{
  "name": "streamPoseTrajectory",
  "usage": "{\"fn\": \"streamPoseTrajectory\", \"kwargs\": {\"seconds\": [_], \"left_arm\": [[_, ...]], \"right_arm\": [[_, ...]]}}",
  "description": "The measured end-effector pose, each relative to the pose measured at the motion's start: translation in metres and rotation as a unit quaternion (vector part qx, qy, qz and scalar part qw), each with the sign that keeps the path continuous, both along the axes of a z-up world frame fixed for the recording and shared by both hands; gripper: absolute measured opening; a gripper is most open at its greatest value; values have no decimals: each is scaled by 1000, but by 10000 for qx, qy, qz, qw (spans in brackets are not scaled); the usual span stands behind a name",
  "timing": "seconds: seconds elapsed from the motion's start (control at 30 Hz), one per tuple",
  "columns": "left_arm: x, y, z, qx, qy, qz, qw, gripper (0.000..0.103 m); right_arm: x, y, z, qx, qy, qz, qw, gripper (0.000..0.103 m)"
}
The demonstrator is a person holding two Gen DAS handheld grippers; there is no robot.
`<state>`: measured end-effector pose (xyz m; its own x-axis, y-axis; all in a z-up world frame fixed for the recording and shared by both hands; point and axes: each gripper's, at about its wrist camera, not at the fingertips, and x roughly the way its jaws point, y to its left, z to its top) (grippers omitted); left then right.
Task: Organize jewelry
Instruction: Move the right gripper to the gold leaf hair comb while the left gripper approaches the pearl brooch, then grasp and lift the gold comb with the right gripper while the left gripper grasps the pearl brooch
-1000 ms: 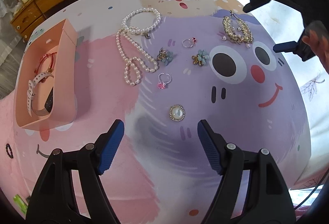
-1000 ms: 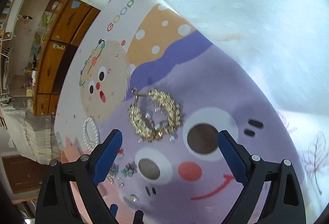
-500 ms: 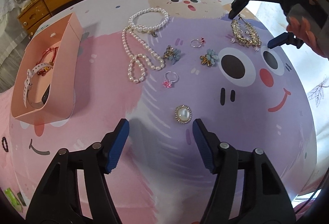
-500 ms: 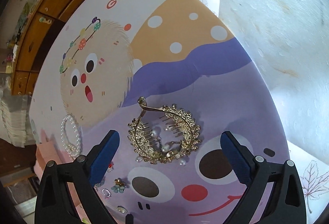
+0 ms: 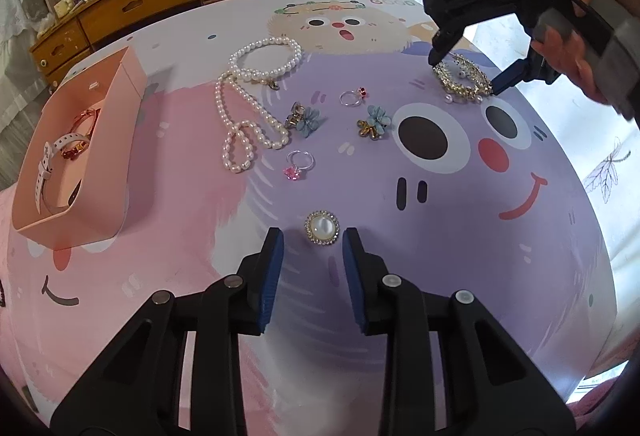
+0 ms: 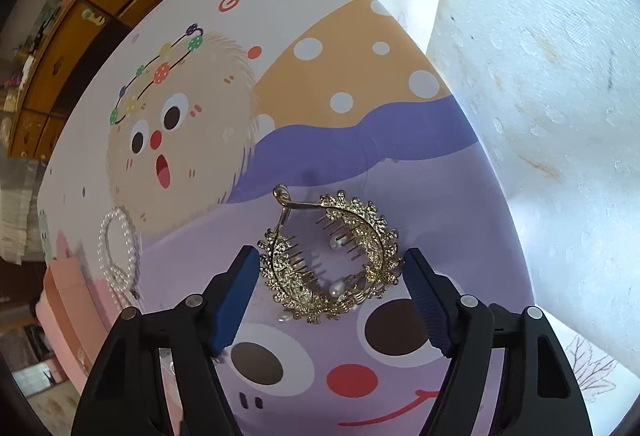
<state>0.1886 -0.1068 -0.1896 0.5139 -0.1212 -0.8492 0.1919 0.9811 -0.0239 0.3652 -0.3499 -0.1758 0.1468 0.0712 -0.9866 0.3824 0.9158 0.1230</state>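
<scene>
The right gripper (image 6: 326,272), lowered since a second ago, now straddles the gold hair comb (image 6: 330,262) mid-frame, jaws apart, likely about to clamp; the left gripper (image 5: 312,242) has narrowed beside the pearl brooch (image 5: 322,228), unclosed.

Each black claw (image 5: 312,240) carries ribbed blue pads (image 5: 273,276) and silver screws (image 5: 233,281).

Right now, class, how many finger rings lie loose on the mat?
2. A ring with a red stone lies between the two blue flower clips. A ring with a pink stone lies nearer, right of the pearl necklace's loop. The pink box could hide more.
</scene>
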Motion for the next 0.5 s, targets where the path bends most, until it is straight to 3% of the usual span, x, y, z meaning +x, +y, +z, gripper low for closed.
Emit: {"fn": "streamPoseTrajectory", "kwargs": {"seconds": [0.1,0.17,0.2,0.23,0.33,0.37,0.5], "left_arm": [[0,-1,0,-25,-51,0,10000,28],[-1,-2,-1,-25,-95,-9,10000,28],[-1,-1,-1,-23,-115,-14,9999,28],[-1,-2,-1,-20,-141,-21,9999,28],[-1,-2,-1,-47,-179,-47,9998,23],[-1,-3,-1,-59,-187,-69,9998,14],[0,-5,-1,-62,-187,-82,9998,13]], "right_arm": [[-7,4,1,-22,-51,232,9997,73],[-10,14,3,-192,-178,466,9986,64],[-12,19,4,-357,-168,662,9970,34],[-15,21,4,-399,-153,804,9958,26],[-24,27,1,-366,-128,946,9948,26],[-27,28,2,-394,-156,1005,9940,26],[-35,30,2,-319,-231,1079,9934,26]]}}
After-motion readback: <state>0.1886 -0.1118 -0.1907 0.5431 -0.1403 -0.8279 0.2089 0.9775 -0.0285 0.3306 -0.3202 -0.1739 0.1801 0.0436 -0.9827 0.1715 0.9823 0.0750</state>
